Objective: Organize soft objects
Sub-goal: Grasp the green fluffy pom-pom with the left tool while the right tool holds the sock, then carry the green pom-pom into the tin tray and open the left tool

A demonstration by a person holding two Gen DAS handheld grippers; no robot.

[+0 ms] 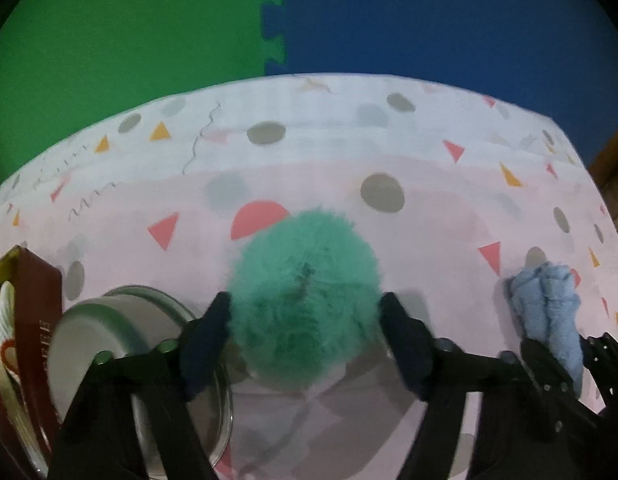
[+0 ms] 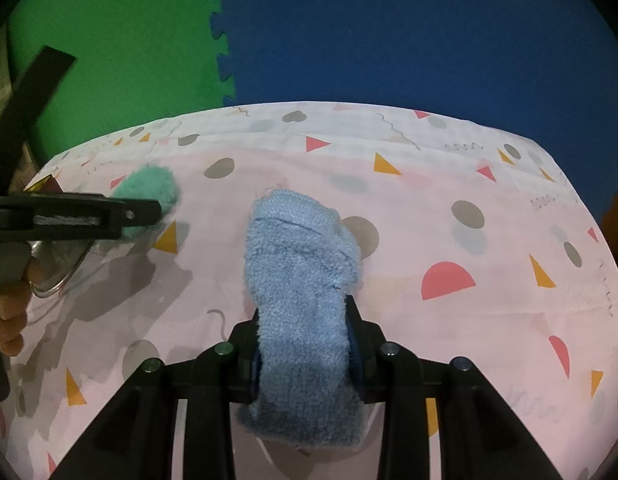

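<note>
Rt gripper (image 2: 305,350), nearest in its own view: pinching a light-blue fleece sock (image 2: 301,300) at mid-length, pads pressed into pile both sides, cuff end flopping fwd over the patterned tablecloth (image 2: 469,184), toe end hanging back under the jaws. Also seen far right in left-wrist view, sock (image 1: 549,304) bunched above black fingers.

Lt gripper (image 1: 305,340): jaws half-spread around a green fluffy pompom (image 1: 305,300), dark pads touching fur at both flanks. Firm grip or just brushing the fuzz: can't tell; fur hides the contact. Pompom sits on the cloth, near centre, just right of the steel bowl.

Risks, judged only:
- Pompom fur compresses to nothing; pads could close on fluff alone, ball slips out on lift.
- Lt finger sits close over bowl rim; sideways drag could knock or tip it.
- Sock's loose ends could snag on pompom or gripper if the hands cross.

Containers: steel bowl (image 1: 149,344) at lower left, lying tilted, underside towards lens, inside not visible. Beyond it at left edge, a dark-red box (image 1: 33,312), open, w/ white ribbed items inside, unclear what.

Farther: table edge, then green and blue foam mat (image 1: 429,20).
</note>
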